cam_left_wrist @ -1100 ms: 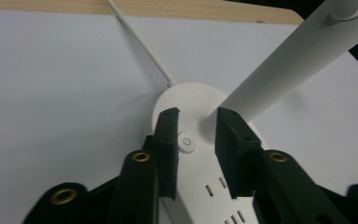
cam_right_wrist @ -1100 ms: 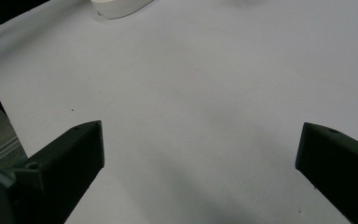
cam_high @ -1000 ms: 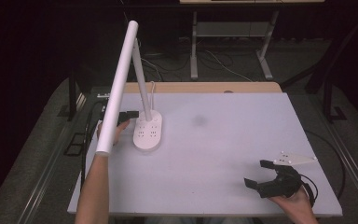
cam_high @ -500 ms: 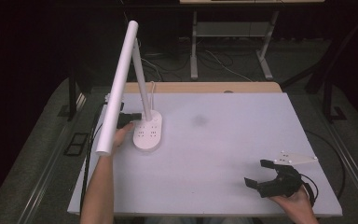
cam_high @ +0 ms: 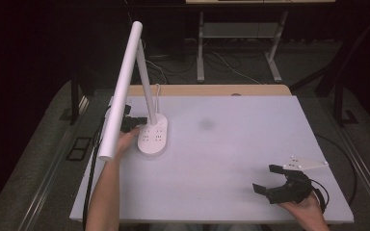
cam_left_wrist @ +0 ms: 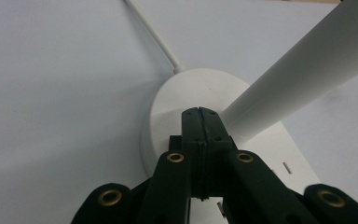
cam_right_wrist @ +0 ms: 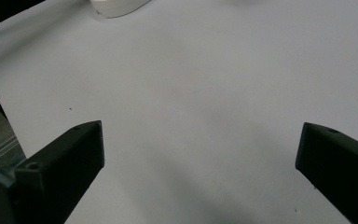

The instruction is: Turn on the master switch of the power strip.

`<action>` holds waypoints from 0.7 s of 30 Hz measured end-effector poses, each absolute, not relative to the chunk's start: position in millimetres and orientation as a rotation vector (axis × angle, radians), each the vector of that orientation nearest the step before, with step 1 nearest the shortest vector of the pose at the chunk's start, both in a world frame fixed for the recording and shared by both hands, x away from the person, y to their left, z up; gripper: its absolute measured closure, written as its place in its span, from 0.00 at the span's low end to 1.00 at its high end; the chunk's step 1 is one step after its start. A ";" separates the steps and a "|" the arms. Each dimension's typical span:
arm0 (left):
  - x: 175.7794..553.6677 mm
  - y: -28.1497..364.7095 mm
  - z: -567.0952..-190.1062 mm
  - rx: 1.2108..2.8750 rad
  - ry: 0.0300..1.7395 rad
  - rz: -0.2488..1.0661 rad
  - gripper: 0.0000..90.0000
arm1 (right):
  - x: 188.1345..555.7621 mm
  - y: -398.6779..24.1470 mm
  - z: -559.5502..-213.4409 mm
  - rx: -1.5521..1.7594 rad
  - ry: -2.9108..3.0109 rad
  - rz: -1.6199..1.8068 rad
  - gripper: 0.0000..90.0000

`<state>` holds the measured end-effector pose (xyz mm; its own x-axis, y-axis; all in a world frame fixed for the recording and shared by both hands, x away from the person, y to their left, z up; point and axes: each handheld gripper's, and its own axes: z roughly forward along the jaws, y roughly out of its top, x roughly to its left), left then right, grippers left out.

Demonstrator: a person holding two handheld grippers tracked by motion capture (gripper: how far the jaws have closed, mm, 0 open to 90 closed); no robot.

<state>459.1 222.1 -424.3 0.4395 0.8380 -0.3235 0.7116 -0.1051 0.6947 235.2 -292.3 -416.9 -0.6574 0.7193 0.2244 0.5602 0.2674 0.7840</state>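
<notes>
Pressing shut tongs onto lamp base.

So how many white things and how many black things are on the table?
White: 1, the lamp with its oval base.
Black: 2, the left gripper with jaws shut at the lamp's base, and the right gripper with jaws open over the bare table.
Total: 3

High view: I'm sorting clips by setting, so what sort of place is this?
Probably a lab or recording workspace, not a home: a bare white table holding one white desk lamp, loose cables on the dark floor, and metal bench legs behind.
</notes>
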 end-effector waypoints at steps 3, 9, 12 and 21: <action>458.4 221.0 -423.6 1.867 1.321 0.201 1.00 | 235.0 -292.3 -416.7 1.201 2.356 1.340 0.01; 461.9 216.7 -419.3 1.919 1.340 0.191 1.00 | 235.2 -292.5 -416.6 1.199 2.355 1.340 0.01; 464.9 215.8 -418.1 1.918 1.370 0.163 1.00 | 235.0 -292.3 -416.5 1.197 2.358 1.338 0.01; 465.6 214.9 -418.8 1.894 1.416 0.143 1.00 | 234.8 -293.9 -416.4 1.183 2.362 1.335 0.01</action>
